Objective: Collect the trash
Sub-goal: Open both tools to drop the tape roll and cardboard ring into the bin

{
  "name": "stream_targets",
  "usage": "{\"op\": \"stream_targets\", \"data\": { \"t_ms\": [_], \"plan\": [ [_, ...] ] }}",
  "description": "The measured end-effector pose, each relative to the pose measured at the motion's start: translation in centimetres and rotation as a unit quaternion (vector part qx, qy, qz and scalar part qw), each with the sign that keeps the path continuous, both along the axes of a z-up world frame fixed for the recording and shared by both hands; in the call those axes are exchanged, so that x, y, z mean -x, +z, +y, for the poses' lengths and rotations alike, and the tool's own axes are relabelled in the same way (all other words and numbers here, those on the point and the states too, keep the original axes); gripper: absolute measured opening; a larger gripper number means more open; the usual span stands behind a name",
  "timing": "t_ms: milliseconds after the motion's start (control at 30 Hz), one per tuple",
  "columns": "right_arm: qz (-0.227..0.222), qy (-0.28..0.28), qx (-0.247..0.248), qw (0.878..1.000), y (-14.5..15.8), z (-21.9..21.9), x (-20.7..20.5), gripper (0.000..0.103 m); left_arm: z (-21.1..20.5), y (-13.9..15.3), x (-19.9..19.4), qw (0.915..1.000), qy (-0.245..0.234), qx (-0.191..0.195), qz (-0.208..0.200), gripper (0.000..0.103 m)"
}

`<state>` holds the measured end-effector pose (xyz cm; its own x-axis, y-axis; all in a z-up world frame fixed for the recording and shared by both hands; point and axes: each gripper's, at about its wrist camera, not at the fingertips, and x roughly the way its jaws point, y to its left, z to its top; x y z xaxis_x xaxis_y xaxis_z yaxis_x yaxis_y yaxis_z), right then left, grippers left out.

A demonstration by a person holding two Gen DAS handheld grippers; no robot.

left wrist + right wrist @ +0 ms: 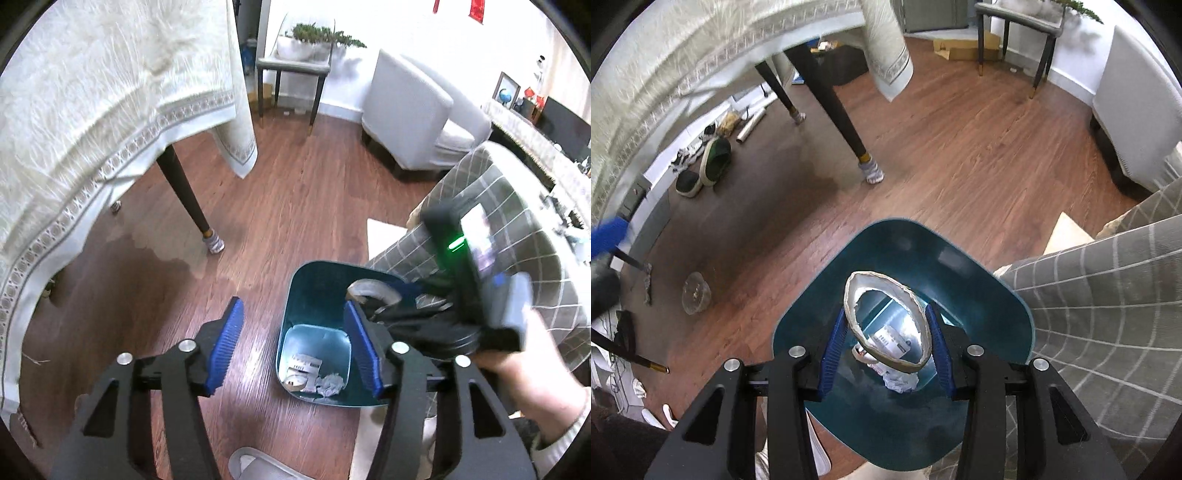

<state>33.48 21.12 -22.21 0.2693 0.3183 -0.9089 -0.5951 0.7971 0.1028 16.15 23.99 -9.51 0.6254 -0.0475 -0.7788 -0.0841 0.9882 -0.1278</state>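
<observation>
A teal trash bin (295, 291) stands on the wood floor, also in the right wrist view (820, 295). Paper scraps (314, 376) lie at its bottom. My right gripper (886, 343) holds a cardboard tape-roll core (886, 291) between its blue pads, directly above the bin's opening; the core also shows in the left wrist view (373, 290). My left gripper (295, 350) is open and empty, above the bin's left side. A clear plastic cup (696, 297) lies on the floor left of the bin.
A table with a cream cloth (92, 110) and dark legs (188, 195) stands to the left. A checked grey cushion (1108, 295) is at the right. Slippers (713, 158) lie under the table. A white armchair (410, 110) and a side table (291, 74) stand behind.
</observation>
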Motion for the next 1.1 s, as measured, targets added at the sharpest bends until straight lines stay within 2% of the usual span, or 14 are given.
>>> {"op": "stream_targets", "data": {
  "t_ms": [333, 733, 800, 967, 1100],
  "plan": [
    [0.039, 0.016, 0.065, 0.997, -5.4, 1.8, 0.4, 0.044, -0.1, 2.8, 1.2, 0.9996, -0.011, 0.01, -0.025, 0.05],
    [0.05, 0.004, 0.139, 0.989, -8.8, 0.8, 0.6, 0.047, 0.2, 6.4, 2.1, 0.9982, -0.007, 0.025, -0.054, 0.051],
    [0.051, -0.001, 0.147, 0.988, -9.2, 0.5, 0.7, 0.057, -0.1, 7.1, 2.2, 0.9978, -0.009, 0.023, -0.061, 0.053],
    [0.052, -0.005, 0.149, 0.987, -9.2, -0.6, 0.9, 0.058, -0.5, 8.5, 2.4, 0.9965, -0.019, 0.029, -0.076, 0.06],
    [0.046, -0.006, 0.133, 0.99, -7.7, -1.0, 1.2, 0.058, -0.7, 9.0, 2.3, 0.9959, -0.02, 0.031, -0.082, 0.062]
  ]
}}
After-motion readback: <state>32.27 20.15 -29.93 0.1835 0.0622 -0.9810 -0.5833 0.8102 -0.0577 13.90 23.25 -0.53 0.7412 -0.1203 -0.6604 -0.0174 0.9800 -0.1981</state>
